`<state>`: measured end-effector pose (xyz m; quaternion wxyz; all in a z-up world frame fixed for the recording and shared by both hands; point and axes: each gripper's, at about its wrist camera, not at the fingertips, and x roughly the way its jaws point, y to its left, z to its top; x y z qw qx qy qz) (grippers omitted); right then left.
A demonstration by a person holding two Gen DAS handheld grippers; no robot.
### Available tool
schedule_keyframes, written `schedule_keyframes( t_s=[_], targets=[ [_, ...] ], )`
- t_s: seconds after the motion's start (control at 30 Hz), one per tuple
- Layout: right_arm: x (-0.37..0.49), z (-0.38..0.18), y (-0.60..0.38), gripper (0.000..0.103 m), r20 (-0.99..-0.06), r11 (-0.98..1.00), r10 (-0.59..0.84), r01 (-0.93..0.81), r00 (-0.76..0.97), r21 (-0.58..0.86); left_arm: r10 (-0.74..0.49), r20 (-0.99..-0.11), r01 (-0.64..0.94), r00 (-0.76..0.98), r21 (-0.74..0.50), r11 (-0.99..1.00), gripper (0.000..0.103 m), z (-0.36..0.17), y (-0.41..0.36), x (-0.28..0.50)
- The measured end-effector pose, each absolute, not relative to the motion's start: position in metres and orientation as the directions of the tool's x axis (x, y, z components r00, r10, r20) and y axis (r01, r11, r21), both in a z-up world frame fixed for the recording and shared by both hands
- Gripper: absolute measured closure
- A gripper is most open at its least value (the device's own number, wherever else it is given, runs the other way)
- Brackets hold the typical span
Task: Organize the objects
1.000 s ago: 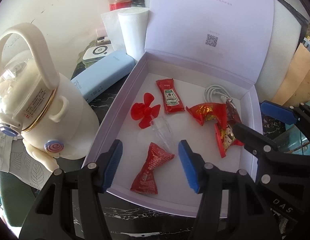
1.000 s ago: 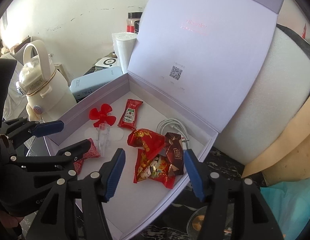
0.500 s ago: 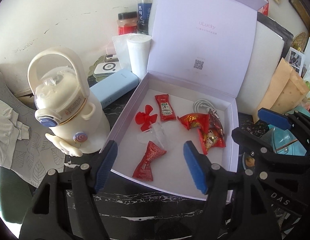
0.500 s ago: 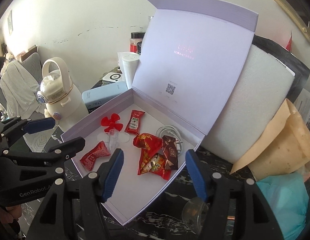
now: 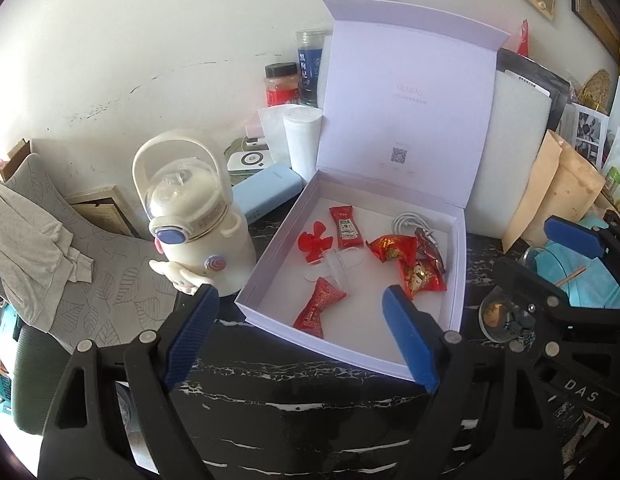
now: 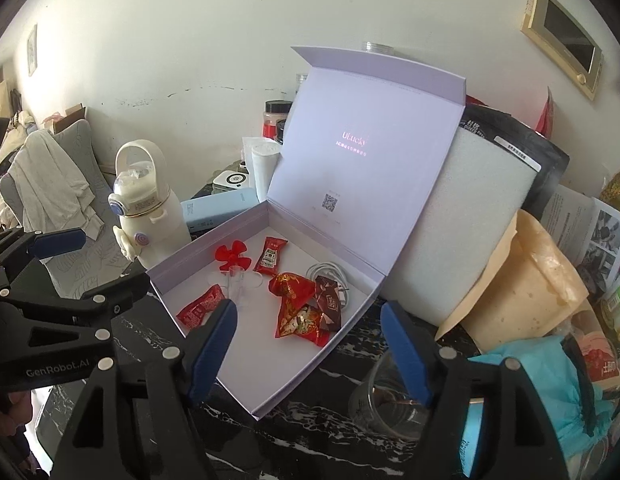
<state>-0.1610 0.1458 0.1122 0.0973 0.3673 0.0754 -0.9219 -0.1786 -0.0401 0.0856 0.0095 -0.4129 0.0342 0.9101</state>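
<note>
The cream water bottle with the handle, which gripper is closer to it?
Left. The left gripper is just beside the cream bottle; the right gripper is across the box.

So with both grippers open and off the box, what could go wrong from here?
The raised lid seems only propped on the white foam block; a nudge might drop it shut.
The cream bottle stands right by the box wall, so the left gripper may knock it when reaching in.
The clear plastic piece is hard to see among the red wrappers.
</note>
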Motion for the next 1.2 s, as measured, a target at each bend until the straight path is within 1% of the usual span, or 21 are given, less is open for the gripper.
schedule_keyframes(
  t_s=[0.07,0.17,0.2,0.43,0.73,1.03,1.2],
  targets=[
    [-0.152,0.118,0.148,0.026,-0.68,-0.969,-0.128,0.236,-0.722,-0.068,-0.013,-0.744,-0.045,-0.668,0.057,-0.997,0.015,0.09,-0.039,-0.17],
    [-0.138,0.126,0.15,0.02,-0.664,-0.97,-0.124,0.23,-0.737,-0.075,-0.02,-0.729,-0.044,-0.685,0.068,-0.997,0.014,0.096,-0.037,-0.157],
    [-0.133,0.128,0.152,0.019,-0.66,-0.971,-0.119,0.226,-0.741,-0.078,-0.021,-0.726,-0.043,-0.687,0.069,-0.997,0.014,0.098,-0.037,-0.153],
    [-0.102,0.137,0.16,0.019,-0.648,-0.974,-0.107,0.211,-0.754,-0.085,-0.046,-0.723,-0.027,-0.689,0.088,-0.996,0.014,0.105,-0.033,-0.124],
    [-0.067,0.128,0.167,0.019,-0.659,-0.974,-0.092,0.205,-0.747,-0.096,-0.071,-0.723,0.002,-0.687,0.096,-0.995,0.014,0.102,-0.032,-0.088],
    [-0.044,0.109,0.171,0.019,-0.686,-0.976,-0.062,0.188,-0.724,-0.11,-0.071,-0.748,0.007,-0.66,0.088,-0.996,0.014,0.083,-0.031,-0.057],
    [-0.034,0.098,0.171,0.019,-0.7,-0.975,-0.071,0.198,-0.711,-0.102,-0.066,-0.772,0.019,-0.632,0.07,-0.997,0.014,0.069,-0.034,-0.046]
  ],
)
